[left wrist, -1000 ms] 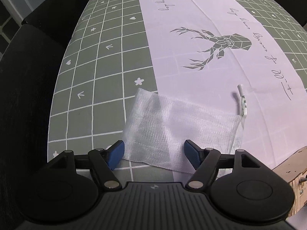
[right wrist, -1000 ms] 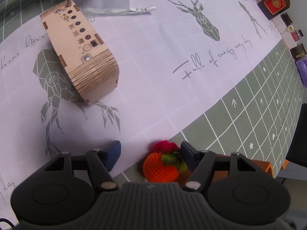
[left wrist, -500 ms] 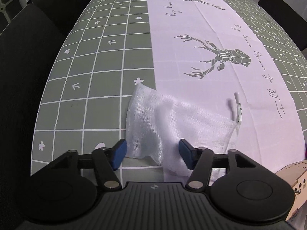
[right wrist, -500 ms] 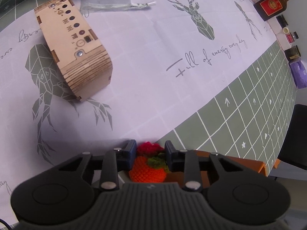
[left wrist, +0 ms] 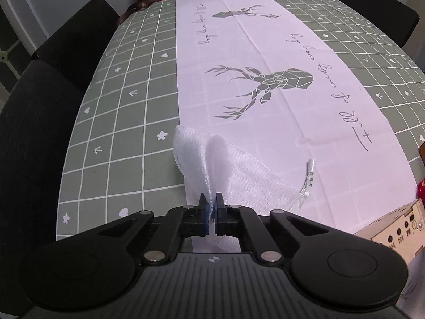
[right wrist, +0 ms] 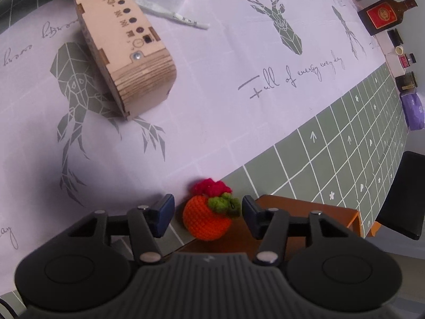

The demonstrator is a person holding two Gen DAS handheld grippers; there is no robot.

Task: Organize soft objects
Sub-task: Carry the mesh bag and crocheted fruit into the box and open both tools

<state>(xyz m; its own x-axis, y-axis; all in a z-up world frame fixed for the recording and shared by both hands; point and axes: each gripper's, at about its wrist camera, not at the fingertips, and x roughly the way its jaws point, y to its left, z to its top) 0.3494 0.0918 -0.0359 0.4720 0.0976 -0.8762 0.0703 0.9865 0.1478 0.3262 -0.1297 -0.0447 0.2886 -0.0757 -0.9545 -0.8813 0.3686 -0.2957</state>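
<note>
Our left hand-held gripper (left wrist: pixel 211 209) has just pinched the mesh bag (left wrist: pixel 228 172), lifting its edge off the counter (left wrist: pixel 119 106); our right hand-held gripper (right wrist: pixel 208 214) reopened around the knitted orange (right wrist: pixel 207 219), so bagging can start.

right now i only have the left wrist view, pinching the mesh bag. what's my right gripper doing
Observer: The right gripper is open, its fingers either side of an orange crochet fruit.
Operator: is it gripping the fruit
Observer: No. There is a visible gap between each finger and the fruit.
Operator: anything under the fruit
Observer: An orange tray lies at the table's edge just beside it; whether the fruit rests on it I cannot tell.
</note>
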